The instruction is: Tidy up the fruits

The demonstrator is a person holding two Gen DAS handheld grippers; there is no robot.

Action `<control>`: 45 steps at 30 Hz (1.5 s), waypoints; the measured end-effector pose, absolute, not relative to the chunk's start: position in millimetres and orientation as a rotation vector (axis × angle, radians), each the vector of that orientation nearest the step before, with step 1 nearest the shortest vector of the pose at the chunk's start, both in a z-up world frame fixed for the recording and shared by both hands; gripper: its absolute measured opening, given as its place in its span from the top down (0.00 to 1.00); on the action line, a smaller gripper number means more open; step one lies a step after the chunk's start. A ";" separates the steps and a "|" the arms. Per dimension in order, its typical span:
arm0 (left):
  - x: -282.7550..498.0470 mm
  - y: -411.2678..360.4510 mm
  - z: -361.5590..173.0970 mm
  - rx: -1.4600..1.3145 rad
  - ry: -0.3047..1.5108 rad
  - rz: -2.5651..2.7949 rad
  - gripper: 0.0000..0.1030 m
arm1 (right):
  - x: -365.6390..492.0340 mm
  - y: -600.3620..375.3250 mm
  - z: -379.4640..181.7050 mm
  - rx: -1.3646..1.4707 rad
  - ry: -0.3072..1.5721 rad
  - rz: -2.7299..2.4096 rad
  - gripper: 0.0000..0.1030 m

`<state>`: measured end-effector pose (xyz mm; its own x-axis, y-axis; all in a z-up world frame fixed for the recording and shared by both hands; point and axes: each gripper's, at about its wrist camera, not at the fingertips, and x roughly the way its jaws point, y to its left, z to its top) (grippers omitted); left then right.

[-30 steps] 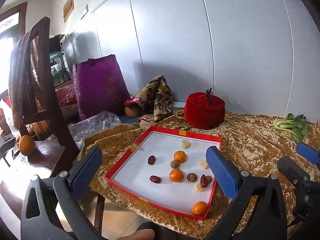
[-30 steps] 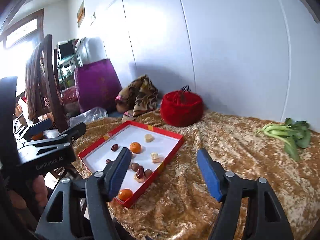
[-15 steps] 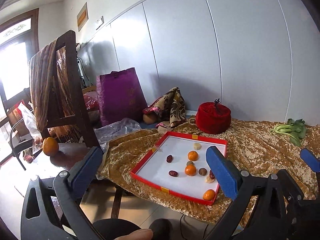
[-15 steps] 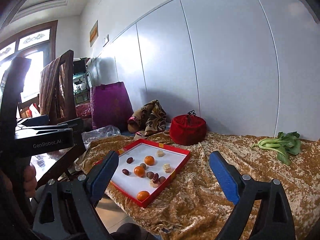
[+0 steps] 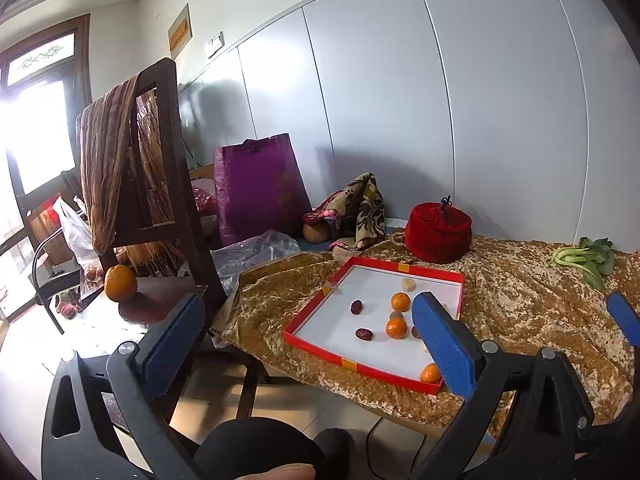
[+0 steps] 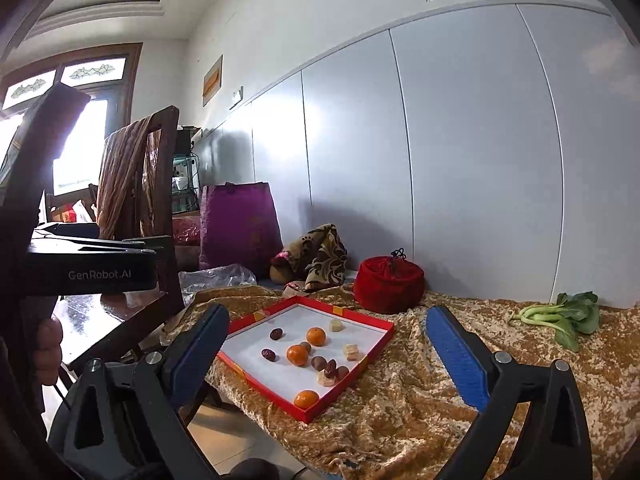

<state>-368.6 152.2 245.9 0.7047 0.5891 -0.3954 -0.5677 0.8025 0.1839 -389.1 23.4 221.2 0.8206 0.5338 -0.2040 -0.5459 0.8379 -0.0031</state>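
Observation:
A red-rimmed white tray (image 5: pixel 432 274) (image 6: pixel 362 318) lies on the gold cloth at the table's left end. It holds three small oranges (image 5: pixel 396 327) (image 6: pixel 297 354), red dates (image 5: pixel 363 333) (image 6: pixel 269 354), brown round fruits (image 6: pixel 319 362) and pale cubes (image 6: pixel 351 351). My left gripper (image 5: pixel 308 340) is open and empty, held back in front of the table edge. My right gripper (image 6: pixel 326 354) is open and empty, also back from the table. The left gripper's body (image 6: pixel 88 268) shows at the left of the right wrist view.
A red velvet pouch (image 5: pixel 438 232) (image 6: pixel 389 283) stands behind the tray. Bok choy (image 5: pixel 584 258) (image 6: pixel 560 314) lies at the right. A wooden chair (image 5: pixel 160 184) with a draped cloth holds a large orange (image 5: pixel 120 283). A purple bag (image 5: pixel 258 190) and patterned cloth (image 5: pixel 356 210) sit by the wall.
Both grippers have pulled back and risen away from the table; the tray and fruits look smaller and farther. Both stay open and empty.

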 end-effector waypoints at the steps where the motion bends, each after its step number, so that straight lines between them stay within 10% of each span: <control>1: -369.2 152.5 246.0 0.051 0.455 0.646 0.00 | -390.3 23.4 221.5 -0.066 0.190 0.575 0.03; 45: -367.9 178.8 216.2 -0.004 0.513 0.623 0.00 | -382.5 44.9 212.4 -0.096 0.190 0.562 0.02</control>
